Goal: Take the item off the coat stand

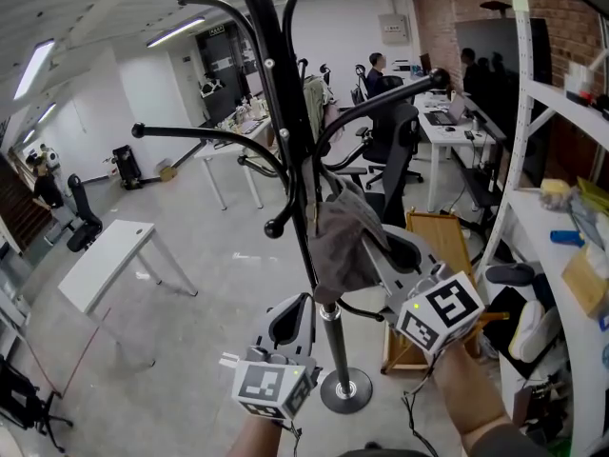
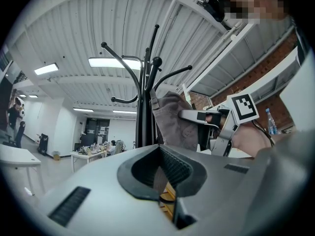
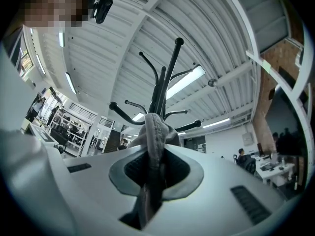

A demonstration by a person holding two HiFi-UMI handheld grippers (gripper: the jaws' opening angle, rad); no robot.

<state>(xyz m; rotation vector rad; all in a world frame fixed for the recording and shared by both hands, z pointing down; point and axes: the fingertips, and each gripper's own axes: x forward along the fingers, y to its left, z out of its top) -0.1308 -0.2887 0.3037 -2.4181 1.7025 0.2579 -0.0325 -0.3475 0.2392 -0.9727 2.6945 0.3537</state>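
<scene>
The grey cloth (image 1: 341, 241) was pinched between the jaws of your right tool (image 1: 366, 248). In the right gripper view a fold of it ran up through the narrow gap of that tool (image 3: 154, 173), and both pads pressed on it. The cloth hung against the right side of the coat stand (image 1: 285, 122), partway down the pole and below the curved black hooks. Its upper edge was close to the pole, but you could not tell which hook carried it.

Your left tool (image 1: 290, 320) was held low and near, just left of the pole. Its jaws stood only a little apart with nothing between them, and in the left gripper view it (image 2: 160, 176) pointed up at the stand and at the cloth in your other tool.

The round base (image 1: 344, 389) of the stand sat on the grey floor (image 1: 219, 284) between your two tools. A wooden crate (image 1: 440, 238) stood just behind on the right, a white shelf unit (image 1: 521, 160) ran along the right edge, and a white tabletop (image 1: 107, 255) stood well off to the left.
</scene>
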